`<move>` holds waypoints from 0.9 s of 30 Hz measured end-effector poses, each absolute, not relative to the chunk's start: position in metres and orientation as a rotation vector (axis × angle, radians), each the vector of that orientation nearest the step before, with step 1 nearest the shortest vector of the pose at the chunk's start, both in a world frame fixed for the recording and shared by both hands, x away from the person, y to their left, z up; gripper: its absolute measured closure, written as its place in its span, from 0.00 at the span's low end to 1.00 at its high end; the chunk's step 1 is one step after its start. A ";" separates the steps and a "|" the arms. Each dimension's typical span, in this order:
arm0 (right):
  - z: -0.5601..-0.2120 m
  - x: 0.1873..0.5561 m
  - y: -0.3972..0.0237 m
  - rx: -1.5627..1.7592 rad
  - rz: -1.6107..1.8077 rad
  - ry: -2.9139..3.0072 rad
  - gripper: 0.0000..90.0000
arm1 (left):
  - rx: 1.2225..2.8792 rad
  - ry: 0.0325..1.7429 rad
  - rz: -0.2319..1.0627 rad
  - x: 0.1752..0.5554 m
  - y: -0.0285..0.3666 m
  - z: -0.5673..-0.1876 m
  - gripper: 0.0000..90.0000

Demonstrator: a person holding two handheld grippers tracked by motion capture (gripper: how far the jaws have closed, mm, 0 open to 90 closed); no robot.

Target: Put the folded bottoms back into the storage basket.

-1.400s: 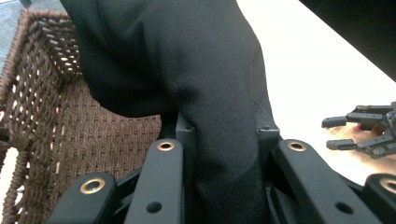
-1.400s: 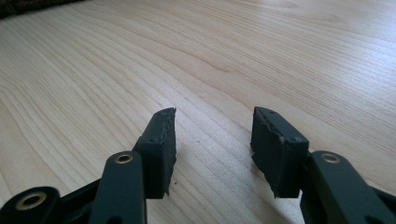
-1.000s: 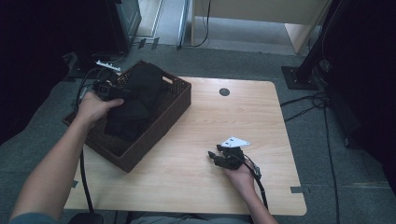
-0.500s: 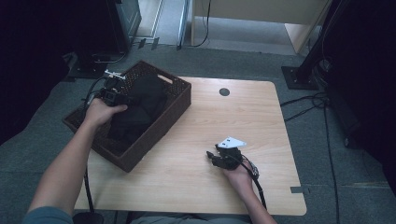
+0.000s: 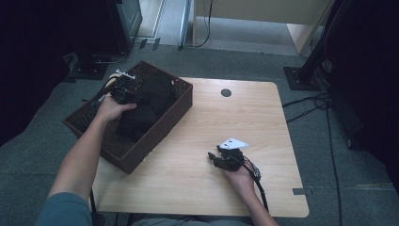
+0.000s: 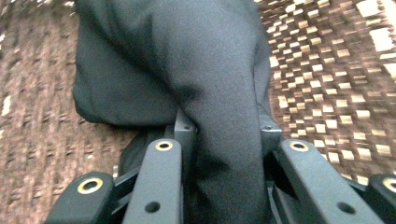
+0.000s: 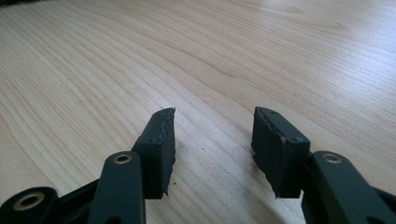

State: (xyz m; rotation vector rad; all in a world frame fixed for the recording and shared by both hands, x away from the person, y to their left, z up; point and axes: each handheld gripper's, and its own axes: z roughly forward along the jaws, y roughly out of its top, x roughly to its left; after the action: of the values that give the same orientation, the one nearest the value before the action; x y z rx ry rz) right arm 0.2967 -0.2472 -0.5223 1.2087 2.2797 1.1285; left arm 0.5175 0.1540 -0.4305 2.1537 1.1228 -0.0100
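Note:
A dark brown woven basket (image 5: pixel 157 134) stands on the left part of the wooden table (image 5: pixel 188 183), hanging over its left edge. A black cloth (image 5: pixel 151 101) lies bunched inside it. My left gripper (image 5: pixel 131 96) reaches into the basket and is shut on a thick fold of the black cloth (image 6: pixel 219 70), which bulges up between the two jaws of the left gripper (image 6: pixel 226 128) above the basket's weave (image 6: pixel 327 70). My right gripper (image 5: pixel 214 157) rests low on the table near the front, open. Bare wood (image 7: pixel 140 46) lies between the jaws of the right gripper (image 7: pixel 212 135).
A small dark round cap (image 5: pixel 226 92) sits in the table's far middle. Black cables (image 5: pixel 310 106) run over the grey carpet at the right. A dark cabinet (image 5: pixel 124 21) stands behind the basket.
My left hand has sunk lower into the basket and shifted slightly right, with the black cloth still in its gripper. The right hand has stayed in place.

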 end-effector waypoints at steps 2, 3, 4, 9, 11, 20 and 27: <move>-0.523 0.297 -0.248 1.212 1.136 2.276 0.55 | 2.155 1.137 0.003 0.520 0.154 -0.436 0.76; -0.523 0.297 -0.248 1.211 1.135 2.276 0.55 | 2.154 1.141 0.020 0.520 0.154 -0.437 0.75; -0.522 0.297 -0.248 1.211 1.132 2.276 0.55 | 2.146 1.152 0.028 0.521 0.155 -0.438 0.73; -0.522 0.297 -0.247 1.214 1.132 2.279 0.55 | 2.075 1.284 0.106 0.524 0.168 -0.433 0.45; -0.522 0.297 -0.247 1.218 1.135 2.276 0.55 | 2.039 1.309 0.125 0.524 0.173 -0.426 0.43; -0.522 0.295 -0.246 1.220 1.137 2.279 0.54 | 2.027 1.283 0.158 0.519 0.169 -0.404 0.44; -0.522 0.295 -0.246 1.222 1.141 2.279 0.54 | 2.036 1.273 0.158 0.517 0.165 -0.393 0.46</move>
State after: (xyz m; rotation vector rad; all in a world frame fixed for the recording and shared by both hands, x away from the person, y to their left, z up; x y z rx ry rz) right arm 0.2951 -0.2463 -0.5223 1.2221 2.2786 1.1410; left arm 0.5172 0.1646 -0.3927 2.0363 1.2730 0.1578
